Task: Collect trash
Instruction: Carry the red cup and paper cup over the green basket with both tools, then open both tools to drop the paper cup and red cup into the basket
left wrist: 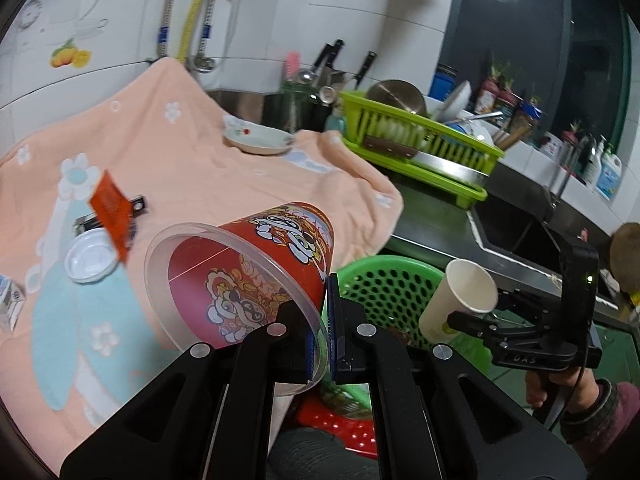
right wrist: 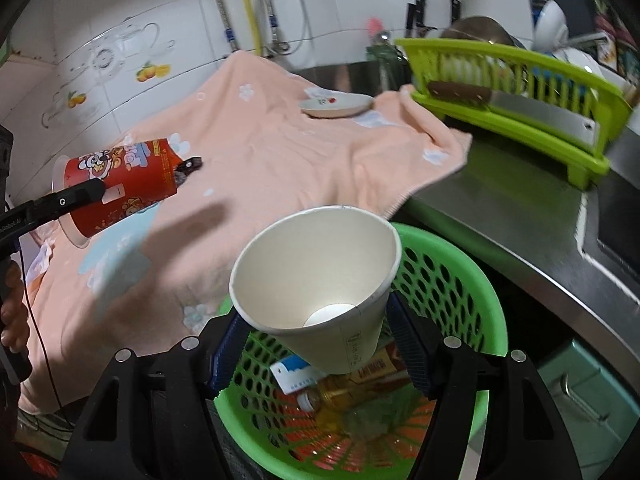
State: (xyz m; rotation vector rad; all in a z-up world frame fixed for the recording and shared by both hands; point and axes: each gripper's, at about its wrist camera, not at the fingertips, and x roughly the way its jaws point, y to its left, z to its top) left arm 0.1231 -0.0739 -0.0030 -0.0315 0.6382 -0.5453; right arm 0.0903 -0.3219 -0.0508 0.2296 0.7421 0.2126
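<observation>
My left gripper (left wrist: 326, 320) is shut on the clear rim of a red cartoon-print plastic cup (left wrist: 260, 272), which lies tilted above the peach towel (left wrist: 200, 168). The right wrist view shows the same cup (right wrist: 120, 188) at the left, in the air. My right gripper (right wrist: 320, 344) is shut on a white paper cup (right wrist: 316, 272) with its mouth towards the camera, just above a green perforated basket (right wrist: 452, 280). Inside the basket lie a small bottle (right wrist: 320, 396) and a carton. In the left wrist view, the paper cup (left wrist: 460, 300) hangs beside the basket (left wrist: 384, 284).
On the towel lie a white lid (left wrist: 90, 260), an orange sachet (left wrist: 110, 212), a small carton (left wrist: 10, 300) and a plate (left wrist: 258, 140). A lime dish rack (left wrist: 420, 140) and a sink (left wrist: 516, 220) stand on the steel counter to the right.
</observation>
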